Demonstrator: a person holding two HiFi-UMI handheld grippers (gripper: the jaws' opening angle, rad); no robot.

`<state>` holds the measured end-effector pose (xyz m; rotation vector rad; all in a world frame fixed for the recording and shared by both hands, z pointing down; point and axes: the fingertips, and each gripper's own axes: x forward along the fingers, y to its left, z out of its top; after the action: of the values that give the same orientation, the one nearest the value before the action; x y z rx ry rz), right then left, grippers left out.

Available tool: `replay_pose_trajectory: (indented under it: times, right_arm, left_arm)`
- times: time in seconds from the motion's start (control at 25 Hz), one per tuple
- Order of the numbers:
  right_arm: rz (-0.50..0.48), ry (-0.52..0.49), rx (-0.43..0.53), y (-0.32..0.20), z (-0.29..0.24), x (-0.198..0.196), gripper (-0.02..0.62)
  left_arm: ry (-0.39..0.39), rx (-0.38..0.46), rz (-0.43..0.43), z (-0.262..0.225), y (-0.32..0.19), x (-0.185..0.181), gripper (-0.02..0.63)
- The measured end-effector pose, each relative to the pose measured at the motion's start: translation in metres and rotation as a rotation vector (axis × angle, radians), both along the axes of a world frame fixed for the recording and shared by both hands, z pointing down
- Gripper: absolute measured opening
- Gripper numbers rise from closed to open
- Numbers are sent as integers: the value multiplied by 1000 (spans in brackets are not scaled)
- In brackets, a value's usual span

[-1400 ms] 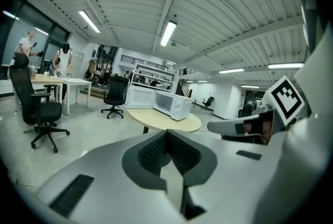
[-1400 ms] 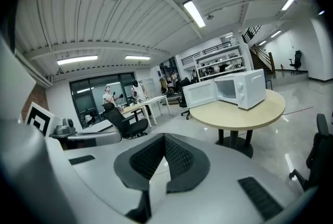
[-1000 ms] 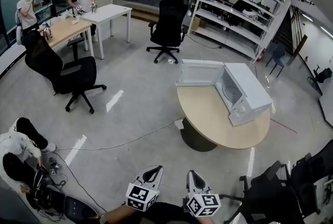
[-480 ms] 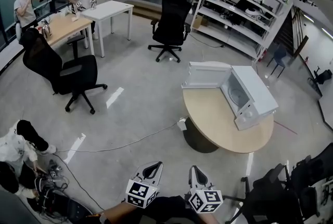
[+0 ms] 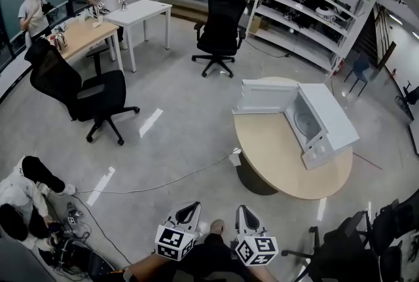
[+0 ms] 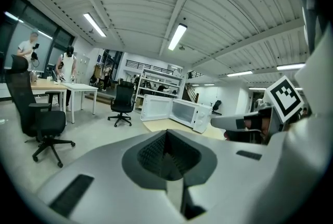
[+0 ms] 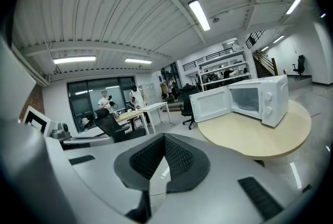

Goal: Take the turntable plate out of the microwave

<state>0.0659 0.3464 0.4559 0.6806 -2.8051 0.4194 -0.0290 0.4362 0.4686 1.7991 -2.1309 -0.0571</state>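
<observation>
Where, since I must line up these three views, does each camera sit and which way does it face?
Head view: on the person's head, looking steeply down at the round table and open microwave; the left gripper and right gripper show at the bottom.
Left gripper view: on the left gripper, along its shut, empty jaws toward the microwave; the right gripper shows at right.
Right gripper view: on the right gripper, along its shut, empty jaws toward the microwave.
Shared: all three show the microwave.

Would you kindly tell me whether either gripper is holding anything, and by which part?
Nothing is held. The left gripper and right gripper both have their jaws closed together on nothing, well short of the microwave on the table.
</observation>
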Motion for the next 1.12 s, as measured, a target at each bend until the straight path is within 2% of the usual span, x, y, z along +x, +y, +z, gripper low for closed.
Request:
replay_pose_trajectory:
  times: [0.16,0.56,0.84,1.12]
  right_arm:
    - [-17,-22,-12,-39,1,-21,16]
    - [-23,-51,-14,-164,-11,-40,17]
    - [-5,-58,-9,-243,-13,-38,17]
    - [42,-68,10,-309,-15,-33,17]
  left_arm:
    - [-16,-19,-19,-2,-37,-17,46]
    - [-58,-59,-4,-18,-161,-28,46]
    - [-76,-69,34,-23,-251,-25,46]
    - [-98,-68,57,-25,-310,-28,46]
